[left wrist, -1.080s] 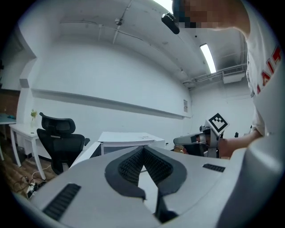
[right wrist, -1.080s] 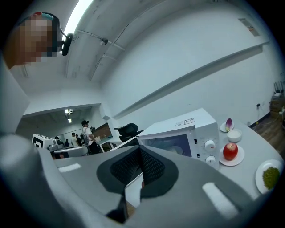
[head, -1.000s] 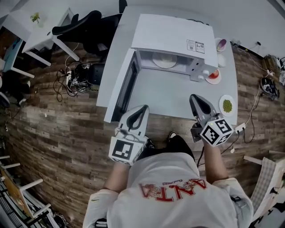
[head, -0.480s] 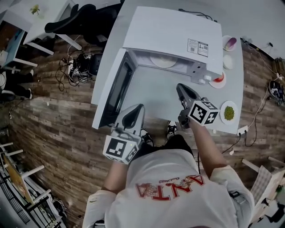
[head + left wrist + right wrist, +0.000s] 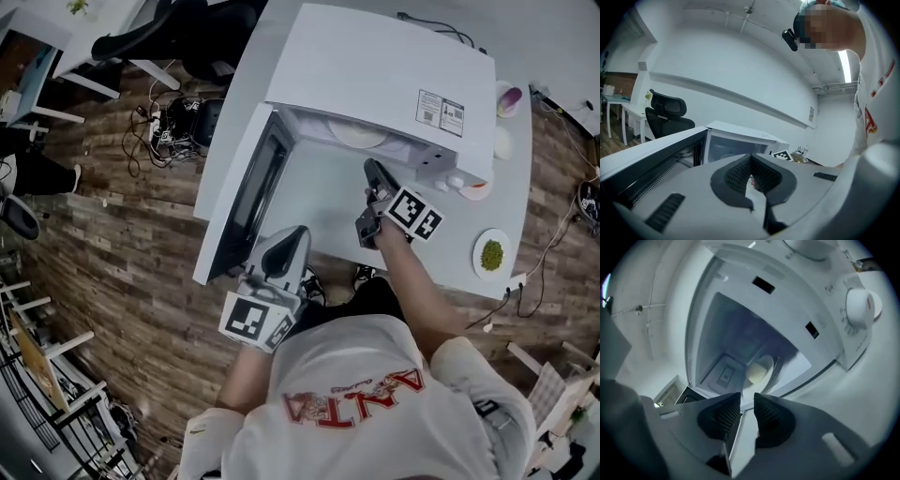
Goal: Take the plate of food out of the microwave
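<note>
Right claw [image 5: 370,170] advanced to microwave [image 5: 375,66], opening, empty; plate [image 5: 356,135] inside.

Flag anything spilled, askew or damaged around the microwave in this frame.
Nothing stands out. The microwave has its door open, the plate sits level inside, and the plate of green food on the table beside it sits flat; no spill or damage visible.
</note>
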Demonstrator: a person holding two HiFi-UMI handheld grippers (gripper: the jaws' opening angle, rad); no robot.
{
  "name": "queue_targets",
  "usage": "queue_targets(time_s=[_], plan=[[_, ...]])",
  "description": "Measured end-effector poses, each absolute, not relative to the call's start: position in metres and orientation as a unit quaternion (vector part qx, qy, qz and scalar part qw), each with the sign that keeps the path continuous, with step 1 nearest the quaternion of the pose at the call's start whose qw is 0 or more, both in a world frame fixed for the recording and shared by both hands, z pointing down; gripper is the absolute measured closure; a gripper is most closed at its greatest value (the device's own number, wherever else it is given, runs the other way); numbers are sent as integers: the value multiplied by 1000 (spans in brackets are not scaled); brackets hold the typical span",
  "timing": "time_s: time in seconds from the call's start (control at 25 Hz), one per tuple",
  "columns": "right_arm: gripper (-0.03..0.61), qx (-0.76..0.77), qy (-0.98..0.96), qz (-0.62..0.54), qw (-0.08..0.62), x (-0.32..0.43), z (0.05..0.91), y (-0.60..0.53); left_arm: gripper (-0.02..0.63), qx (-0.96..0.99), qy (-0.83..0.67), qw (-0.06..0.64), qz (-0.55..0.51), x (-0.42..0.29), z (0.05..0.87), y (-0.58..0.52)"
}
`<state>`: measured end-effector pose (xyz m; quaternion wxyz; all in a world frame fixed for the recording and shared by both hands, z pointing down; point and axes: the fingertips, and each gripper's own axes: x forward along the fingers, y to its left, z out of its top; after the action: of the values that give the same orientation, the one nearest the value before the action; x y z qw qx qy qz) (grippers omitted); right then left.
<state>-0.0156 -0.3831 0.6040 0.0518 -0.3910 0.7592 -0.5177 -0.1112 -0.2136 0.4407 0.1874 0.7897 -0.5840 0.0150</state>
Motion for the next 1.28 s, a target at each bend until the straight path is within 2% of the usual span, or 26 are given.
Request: queue_targets(time_s=[0.52,0.64,0.8,1.28], plan=[[495,-412,656,-617,142,-27,651,-425,606,792,-579,191,19,-118,452,-230],[518,-414,641,-627,159,-27,652,-428,606,799,-573,179,33,-117,452,-230],[552,-416,627,-637,171,-28,652,-430,606,801,-570,182,32,-118,451,-228],[557,-405,613,-654,183,-19,650,-416,606,804,-564,188,32,-118,454,-225]])
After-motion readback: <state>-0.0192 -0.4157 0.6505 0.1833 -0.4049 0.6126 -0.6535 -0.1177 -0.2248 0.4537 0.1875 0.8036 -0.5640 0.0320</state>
